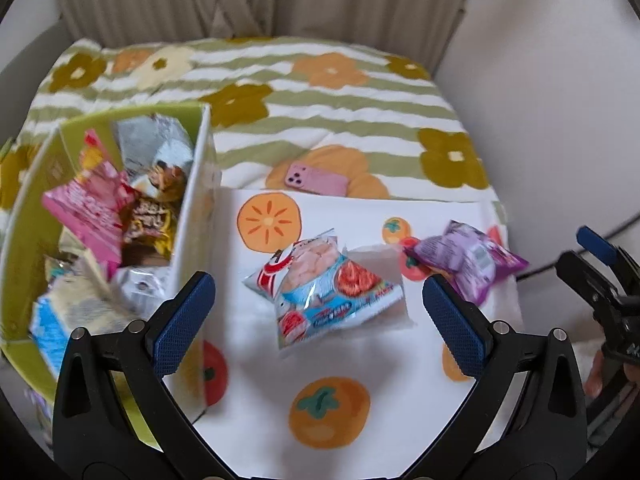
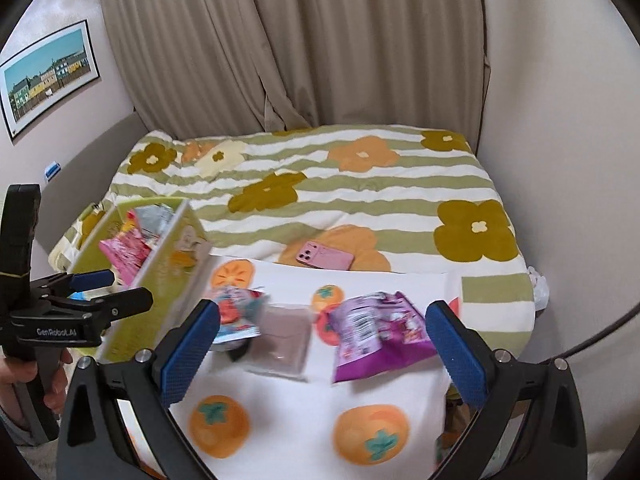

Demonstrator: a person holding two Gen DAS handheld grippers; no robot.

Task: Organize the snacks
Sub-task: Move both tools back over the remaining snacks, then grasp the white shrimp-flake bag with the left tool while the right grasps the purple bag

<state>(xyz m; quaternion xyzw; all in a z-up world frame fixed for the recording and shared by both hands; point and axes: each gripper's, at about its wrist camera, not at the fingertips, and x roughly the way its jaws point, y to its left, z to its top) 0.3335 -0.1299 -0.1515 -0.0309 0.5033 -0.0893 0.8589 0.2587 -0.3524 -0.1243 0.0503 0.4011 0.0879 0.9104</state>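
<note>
Between the spread fingers of the left hand-held gripper, a blue snack packet lies flat on the white persimmon-print cloth; nothing is clamped, and open cloth surrounds the packet on every side. The right hand-held gripper also stands wide apart and empty, with a purple snack packet lying between its fingers near the right-hand one. That packet sits close to the cloth's right edge, beyond which the bed drops away beside the wall.

To the left, the green box stands with its white side wall just beside the left gripper's left finger. It holds a pink packet, a brown-and-yellow packet and several others too blurred to identify. Its near corner is cut off by the gripper body.

Past the cloth's far edge, a pink phone rests on the floral striped bedspread, which is otherwise open up to the curtain. A flat translucent wrapper beside the blue packet is hard to make out.
</note>
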